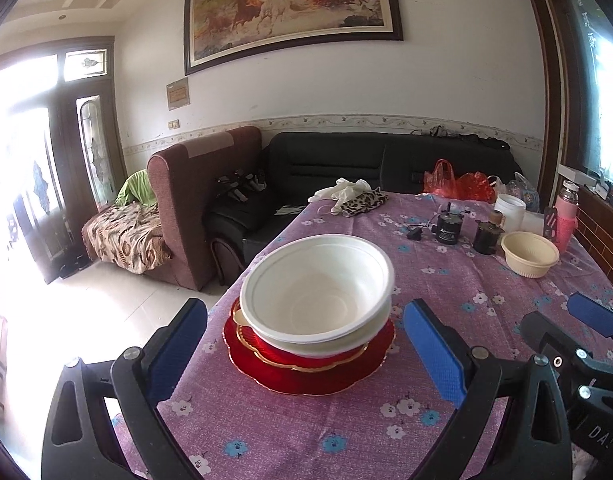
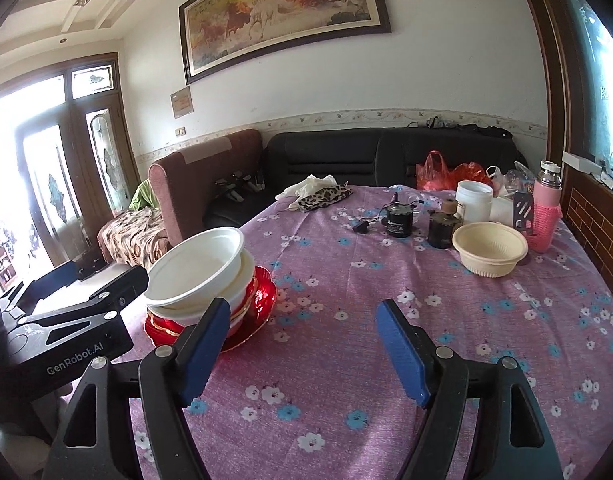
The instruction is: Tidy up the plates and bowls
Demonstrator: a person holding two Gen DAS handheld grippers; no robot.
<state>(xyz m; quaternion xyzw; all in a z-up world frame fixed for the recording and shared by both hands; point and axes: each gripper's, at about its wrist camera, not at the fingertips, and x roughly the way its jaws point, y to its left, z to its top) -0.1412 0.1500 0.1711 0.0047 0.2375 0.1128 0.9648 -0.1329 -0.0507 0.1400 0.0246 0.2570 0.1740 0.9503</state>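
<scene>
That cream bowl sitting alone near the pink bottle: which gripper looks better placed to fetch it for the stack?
Probably the right gripper. It is open and empty, on the cream bowl's side of the table. The left gripper, also open, faces the stacked white bowls on the red plates.

The left gripper point(image 1: 304, 354) hangs with its blue-padded jaws spread wide, holding nothing, on either side of a stack of white plastic bowls point(image 1: 316, 292). That stack sits on a red scalloped plate with a gold rim point(image 1: 306, 376), near the left edge of the worktop's purple floral cloth point(image 1: 306, 432). Well beyond the stack to the right stands a cream ribbed plastic bowl point(image 1: 529, 254), with two small black cylindrical jars point(image 1: 466, 232) just beside it.
</scene>
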